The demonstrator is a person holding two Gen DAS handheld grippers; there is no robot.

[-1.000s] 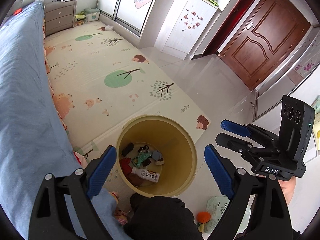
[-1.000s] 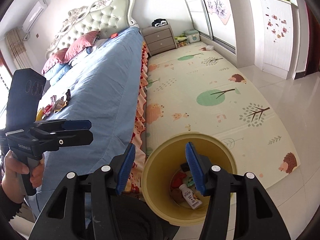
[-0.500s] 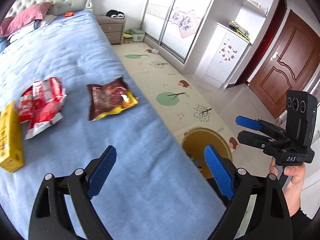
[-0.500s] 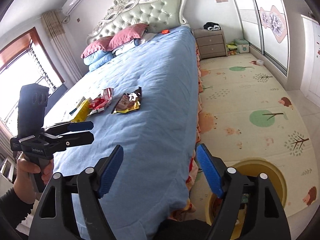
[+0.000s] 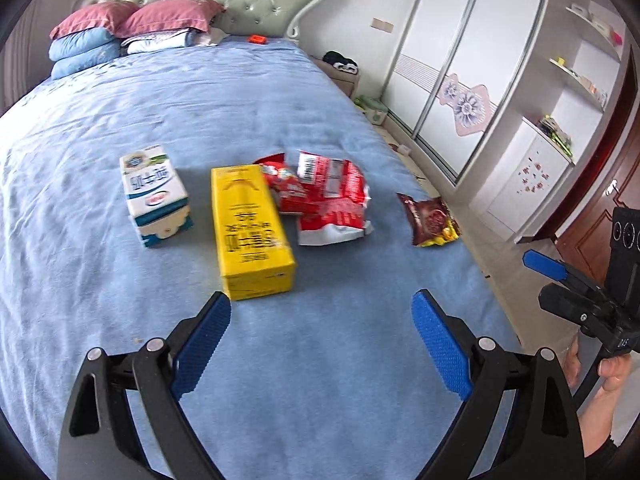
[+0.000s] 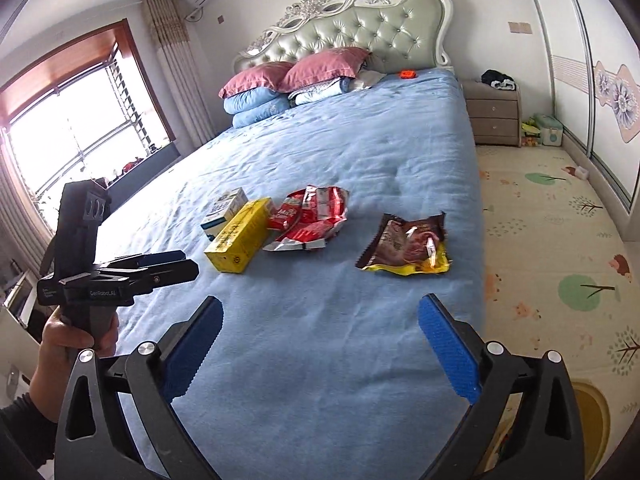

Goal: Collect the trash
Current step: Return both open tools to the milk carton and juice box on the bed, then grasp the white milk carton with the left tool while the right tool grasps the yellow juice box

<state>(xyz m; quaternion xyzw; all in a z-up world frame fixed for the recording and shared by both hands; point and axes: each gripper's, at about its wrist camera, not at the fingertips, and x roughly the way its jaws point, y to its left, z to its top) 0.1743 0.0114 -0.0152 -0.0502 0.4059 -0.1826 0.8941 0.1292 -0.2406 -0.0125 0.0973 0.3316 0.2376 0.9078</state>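
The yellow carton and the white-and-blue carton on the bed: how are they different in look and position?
The yellow carton is longer and lies flat against the red wrapper. The white-and-blue carton is shorter, looks stubbier, and lies apart from the wrappers. Both rest on the blue bedcover, neither held.

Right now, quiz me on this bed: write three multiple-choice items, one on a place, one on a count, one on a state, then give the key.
1. Where does the brown wrapper lie?
A. Beside the pillows
B. On the bed near the edge by the floor mat
C. On the nightstand

2. How many boxes lie on the bed?
A. Two
B. Four
C. None

3. What do the right tongs hold?
A. The yellow box
B. The red wrapper
C. Nothing

Key: 1 B, it lies apart from the rest, toward the mat. 2 A, the yellow box and a white box. 3 C, the tongs are opening above bare blanket.
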